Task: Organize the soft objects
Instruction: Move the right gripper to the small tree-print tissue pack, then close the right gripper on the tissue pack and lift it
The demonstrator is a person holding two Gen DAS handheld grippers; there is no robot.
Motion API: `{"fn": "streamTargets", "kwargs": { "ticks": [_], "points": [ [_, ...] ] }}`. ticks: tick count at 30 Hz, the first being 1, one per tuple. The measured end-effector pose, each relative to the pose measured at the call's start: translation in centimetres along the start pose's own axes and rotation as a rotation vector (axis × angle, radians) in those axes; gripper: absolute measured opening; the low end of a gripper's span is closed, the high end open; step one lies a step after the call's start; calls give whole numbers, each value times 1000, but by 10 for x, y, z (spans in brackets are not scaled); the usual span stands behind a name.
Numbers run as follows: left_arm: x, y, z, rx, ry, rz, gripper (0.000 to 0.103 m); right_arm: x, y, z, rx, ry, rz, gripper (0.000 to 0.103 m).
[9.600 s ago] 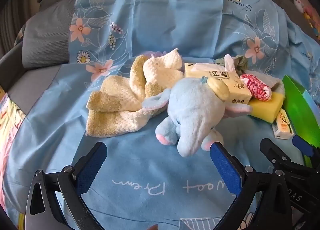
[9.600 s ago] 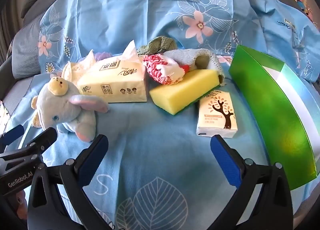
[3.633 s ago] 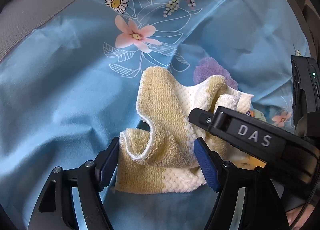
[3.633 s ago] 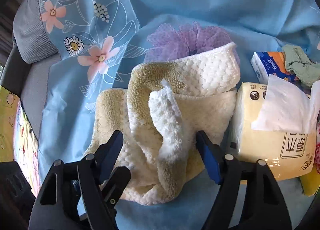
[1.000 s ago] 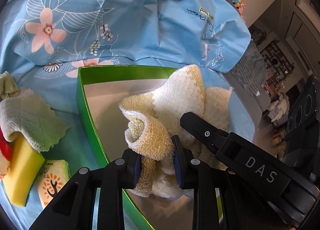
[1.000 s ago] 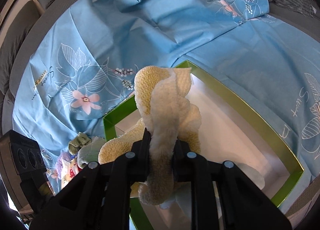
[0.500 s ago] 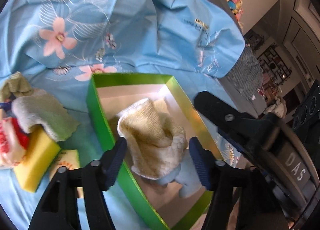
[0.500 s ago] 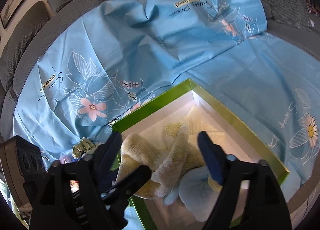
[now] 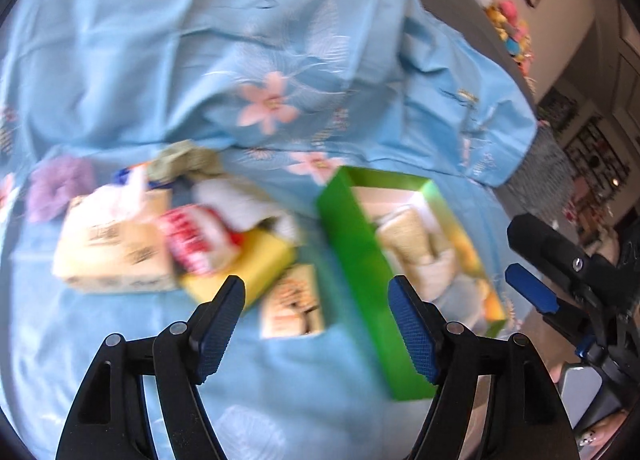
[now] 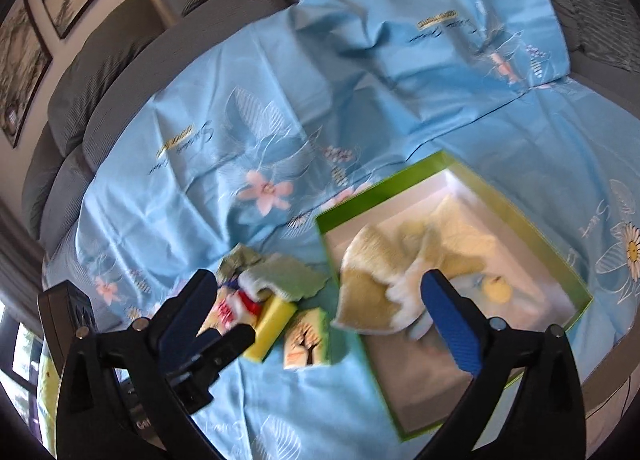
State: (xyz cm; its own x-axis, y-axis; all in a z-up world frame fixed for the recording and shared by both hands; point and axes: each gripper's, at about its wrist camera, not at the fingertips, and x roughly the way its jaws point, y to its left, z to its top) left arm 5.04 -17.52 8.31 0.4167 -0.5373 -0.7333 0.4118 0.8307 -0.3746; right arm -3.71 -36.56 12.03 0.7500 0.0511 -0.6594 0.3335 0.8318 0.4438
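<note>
The yellow-and-white towel (image 10: 384, 280) lies crumpled in the green box (image 10: 380, 184), with one corner draped over the box's left wall. A blue plush elephant (image 10: 496, 292) shows partly under it. My right gripper (image 10: 320, 308) hovers above the box's near left corner; its jaws are opening and nothing is between them. My left gripper (image 9: 316, 316) is also opening and empty, above the sheet between the box (image 9: 360, 280) and the pile. That pile holds a large tissue pack (image 9: 112, 256), a red-and-white cloth (image 9: 192, 244), a yellow sponge (image 9: 248, 268) and a small tissue pack (image 9: 292, 308).
A purple scrunchie (image 9: 56, 188) and a green cloth (image 9: 184, 160) lie behind the pile on the blue floral sheet (image 9: 200, 60). Grey sofa cushions (image 10: 120, 40) rise at the back. The sheet's edge drops off just right of the box.
Both grippers let go of the towel, opened wide and drew back upward. The towel dropped into the box. The left view swung left toward the pile and is blurred.
</note>
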Motion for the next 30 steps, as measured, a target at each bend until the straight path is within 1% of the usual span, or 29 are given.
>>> {"fn": "streamTargets", "kwargs": {
  "ticks": [3, 5, 8, 10, 12, 16, 20, 22, 23, 24, 25, 27, 30],
  "points": [
    [-7, 24, -13, -27, 6, 45, 75, 13, 16, -16, -39, 58, 8, 102],
    [-10, 39, -21, -54, 6, 61, 75, 25, 28, -29, -64, 101, 12, 101],
    [-12, 61, -36, -87, 22, 90, 75, 44, 39, -47, -96, 157, 9, 98],
    [-12, 73, -46, -105, 30, 108, 75, 59, 44, -58, -113, 196, -8, 91],
    [-12, 85, -55, -130, 36, 112, 75, 73, 48, -68, -131, 230, -30, 85],
    [-12, 102, -69, -169, 50, 124, 75, 106, 53, -86, -196, 291, -104, 81],
    [-12, 112, -77, -184, 57, 129, 75, 131, 50, -94, -244, 313, -173, 76],
    [-11, 112, -78, -184, 60, 130, 75, 140, 48, -96, -257, 322, -193, 69],
    [-11, 113, -79, -185, 60, 132, 75, 147, 46, -96, -261, 332, -200, 67],
    [-11, 114, -80, -187, 61, 135, 75, 151, 45, -96, -260, 340, -203, 61],
    [-11, 114, -80, -189, 62, 136, 75, 154, 43, -97, -260, 350, -208, 53],
    [-11, 115, -80, -193, 62, 129, 75, 154, 42, -98, -274, 330, -211, 52],
    [-12, 114, -81, -191, 60, 123, 75, 147, 44, -101, -281, 346, -198, 51]
  ]
}}
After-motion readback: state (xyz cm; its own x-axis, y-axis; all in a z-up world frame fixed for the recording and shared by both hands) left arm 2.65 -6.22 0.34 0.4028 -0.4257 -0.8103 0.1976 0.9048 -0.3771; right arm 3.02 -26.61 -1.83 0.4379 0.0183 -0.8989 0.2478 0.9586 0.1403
